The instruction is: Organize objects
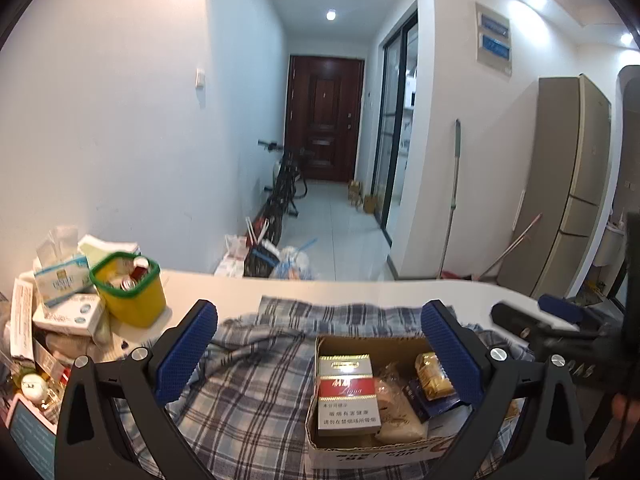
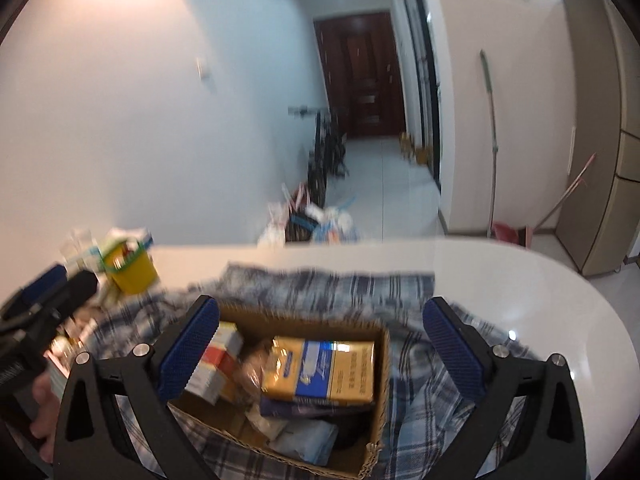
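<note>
A cardboard box (image 1: 360, 446) sits on a blue plaid cloth (image 1: 256, 364) on the white table. It holds a red-and-white carton (image 1: 347, 394), a gold packet (image 1: 434, 374) and clear bags. In the right wrist view the box (image 2: 380, 380) shows a gold-and-blue carton (image 2: 320, 372) and a red-and-white box (image 2: 216, 364). My left gripper (image 1: 320, 356) is open and empty above the cloth and box. My right gripper (image 2: 320, 352) is open and empty over the box. The right gripper also shows at the right edge of the left wrist view (image 1: 560, 324).
A yellow bin with a green rim (image 1: 130, 290) holds cans at the left. Tissue boxes and packets (image 1: 64, 292) pile beside it. The white table edge (image 1: 360, 288) curves away ahead. Beyond lie a hallway, a bicycle (image 1: 282, 188) and a fridge (image 1: 568, 184).
</note>
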Action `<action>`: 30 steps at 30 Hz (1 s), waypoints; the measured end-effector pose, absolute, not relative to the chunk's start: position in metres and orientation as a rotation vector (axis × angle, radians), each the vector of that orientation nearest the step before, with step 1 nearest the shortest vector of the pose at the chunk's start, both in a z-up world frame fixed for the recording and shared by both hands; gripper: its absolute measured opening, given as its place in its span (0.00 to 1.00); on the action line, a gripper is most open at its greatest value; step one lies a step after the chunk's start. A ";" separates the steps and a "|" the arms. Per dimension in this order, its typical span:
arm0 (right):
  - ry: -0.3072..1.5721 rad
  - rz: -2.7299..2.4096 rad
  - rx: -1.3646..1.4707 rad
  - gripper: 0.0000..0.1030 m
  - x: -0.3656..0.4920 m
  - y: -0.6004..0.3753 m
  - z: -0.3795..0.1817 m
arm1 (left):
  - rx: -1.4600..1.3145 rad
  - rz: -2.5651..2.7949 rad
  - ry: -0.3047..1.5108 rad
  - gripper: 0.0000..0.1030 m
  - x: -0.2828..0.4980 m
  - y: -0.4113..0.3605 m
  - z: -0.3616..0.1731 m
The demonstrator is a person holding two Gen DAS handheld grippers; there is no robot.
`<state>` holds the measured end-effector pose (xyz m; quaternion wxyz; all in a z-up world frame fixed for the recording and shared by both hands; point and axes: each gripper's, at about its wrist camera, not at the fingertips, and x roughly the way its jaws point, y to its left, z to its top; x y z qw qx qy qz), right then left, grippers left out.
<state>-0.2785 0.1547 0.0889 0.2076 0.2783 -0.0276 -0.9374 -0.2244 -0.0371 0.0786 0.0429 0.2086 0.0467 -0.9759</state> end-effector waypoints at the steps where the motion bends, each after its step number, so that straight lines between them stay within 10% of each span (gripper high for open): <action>1: -0.089 -2.625 0.732 0.99 -0.273 0.158 0.095 | 0.629 -2.998 0.142 1.00 -0.221 -0.037 0.082; 30: -0.111 -2.827 0.097 1.00 -0.188 0.177 0.168 | -0.044 -3.087 0.066 1.00 -0.120 -0.024 0.139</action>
